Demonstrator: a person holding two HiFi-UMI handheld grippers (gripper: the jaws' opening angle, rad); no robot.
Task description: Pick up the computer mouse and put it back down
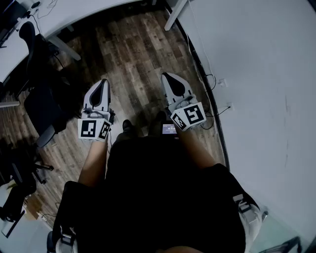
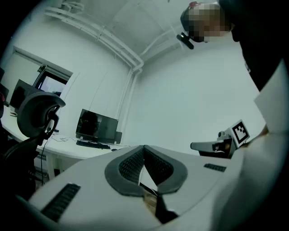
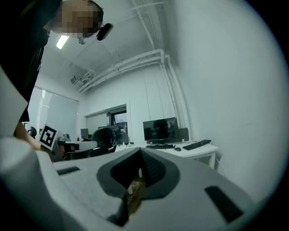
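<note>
A small dark computer mouse (image 3: 178,149) lies far off on a white desk (image 3: 203,151), between a keyboard (image 3: 197,145) and a monitor (image 3: 160,130). In the left gripper view the same monitor (image 2: 96,126) and keyboard (image 2: 92,144) show, with a tiny dark object beside them that may be the mouse. Both grippers are held level above the wooden floor (image 1: 138,49), well away from that desk. My left gripper (image 1: 102,83) is shut with nothing in it, its tips meeting (image 2: 144,148). The right gripper (image 1: 168,77) is likewise shut and empty (image 3: 140,151).
A white wall (image 1: 261,74) runs along my right, with cables (image 1: 210,84) at its foot. Black office chairs (image 1: 42,99) and a white desk (image 1: 59,15) stand to my left. A chair headrest (image 2: 38,113) shows near the left gripper.
</note>
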